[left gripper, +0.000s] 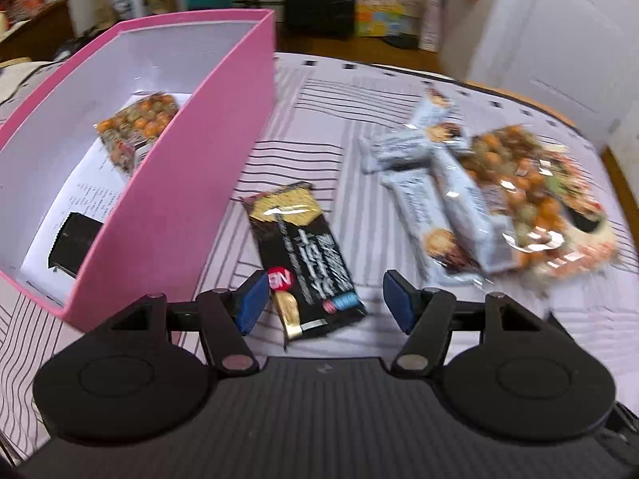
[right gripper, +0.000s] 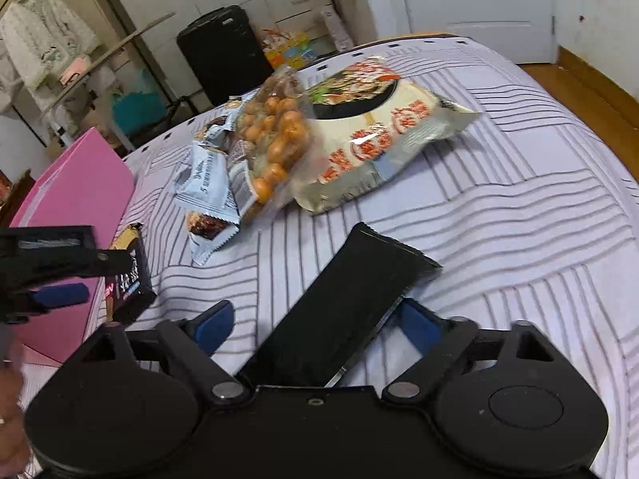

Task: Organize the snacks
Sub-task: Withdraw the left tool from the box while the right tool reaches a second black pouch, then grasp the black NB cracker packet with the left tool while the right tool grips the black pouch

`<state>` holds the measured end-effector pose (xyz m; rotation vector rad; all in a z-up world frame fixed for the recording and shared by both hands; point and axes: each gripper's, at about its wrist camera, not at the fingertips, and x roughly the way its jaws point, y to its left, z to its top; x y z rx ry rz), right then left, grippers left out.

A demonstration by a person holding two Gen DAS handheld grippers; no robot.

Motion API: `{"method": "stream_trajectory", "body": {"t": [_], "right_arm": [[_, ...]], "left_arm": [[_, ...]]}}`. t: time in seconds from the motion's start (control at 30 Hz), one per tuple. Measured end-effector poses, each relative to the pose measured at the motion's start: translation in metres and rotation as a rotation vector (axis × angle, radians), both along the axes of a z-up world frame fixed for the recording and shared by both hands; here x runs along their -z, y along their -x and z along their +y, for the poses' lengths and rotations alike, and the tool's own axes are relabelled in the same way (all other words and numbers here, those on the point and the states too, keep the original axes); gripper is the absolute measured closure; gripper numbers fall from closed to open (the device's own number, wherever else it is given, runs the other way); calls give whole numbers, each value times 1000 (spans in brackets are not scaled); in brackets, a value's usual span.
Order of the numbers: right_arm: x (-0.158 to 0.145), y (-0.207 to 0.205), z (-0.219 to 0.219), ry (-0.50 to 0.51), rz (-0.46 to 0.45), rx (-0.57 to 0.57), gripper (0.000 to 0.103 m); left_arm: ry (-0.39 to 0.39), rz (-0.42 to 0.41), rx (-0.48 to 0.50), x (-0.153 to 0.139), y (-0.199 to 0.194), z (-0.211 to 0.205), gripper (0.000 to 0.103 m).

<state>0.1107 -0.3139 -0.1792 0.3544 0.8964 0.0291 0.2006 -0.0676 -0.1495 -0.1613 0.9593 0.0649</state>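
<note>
My left hand-held gripper sits low in the left wrist view, about half open. A black and gold snack packet lies flat on the bed with its near end between the blue pads. The left pad looks right at the packet's edge and the right pad stands clear of it, so nothing is gripped.

The pink box takes up the left side of that view. Inside it there's a clear bag of orange and green snacks near the back, and something dark near the front (too blurry to name).

At the right of the view is a pile: pale blue wrapped bars lying across each other, with another bag of orange snacks beside them.

In the right wrist view my right hand-held gripper is spread wide, with a plain black packet lying on the bed between the pads. Its right edge looks close to the right pad, and the left pad is clear. A big cream noodle bag sits upper centre.
</note>
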Motion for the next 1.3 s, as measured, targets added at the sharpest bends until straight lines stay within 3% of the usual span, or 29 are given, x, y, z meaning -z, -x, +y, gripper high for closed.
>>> {"method": "stream_trajectory", "body": {"t": [0.17, 0.23, 0.27, 0.4, 0.6, 0.7, 0.73, 0.77, 0.8, 0.87, 1.0, 1.17, 1.23, 1.3], "right_arm": [[4, -13, 21, 178, -39, -91, 8], [5, -14, 28, 279, -58, -137, 17], [7, -12, 31, 342, -69, -149, 17], [4, -1, 24, 474, -111, -130, 17], [1, -1, -2, 314, -12, -30, 12], [3, -5, 1, 289, 30, 25, 9], [4, -7, 4, 300, 26, 41, 18], [4, -7, 8, 332, -5, 49, 27], [5, -3, 14, 382, -44, 38, 40], [4, 0, 20, 431, -70, -9, 41], [0, 6, 11, 363, -100, -53, 42], [6, 6, 5, 321, -86, -95, 36], [6, 6, 7, 331, -72, -97, 21], [7, 8, 11, 359, -50, -96, 16]], "left_arm": [[-45, 29, -41, 19, -10, -1, 39], [-57, 12, -15, 23, -5, 1, 37], [-67, 6, -4, 24, -4, 2, 36], [-56, 2, 23, 28, 5, 9, 37], [-60, -1, 8, 31, 2, 8, 36], [-51, 0, -17, 33, -11, 7, 34], [-47, 1, -28, 34, -14, 7, 34], [-45, 7, -26, 33, -15, 7, 47], [-45, 4, -30, 32, -14, 7, 54], [-17, 5, -15, 29, -11, 10, 55], [7, -11, 86, 29, 2, 11, 55], [67, -39, 239, 24, 24, 3, 55], [52, -36, 266, 23, 27, -2, 52], [45, -29, 250, 26, 25, -5, 51]]}}
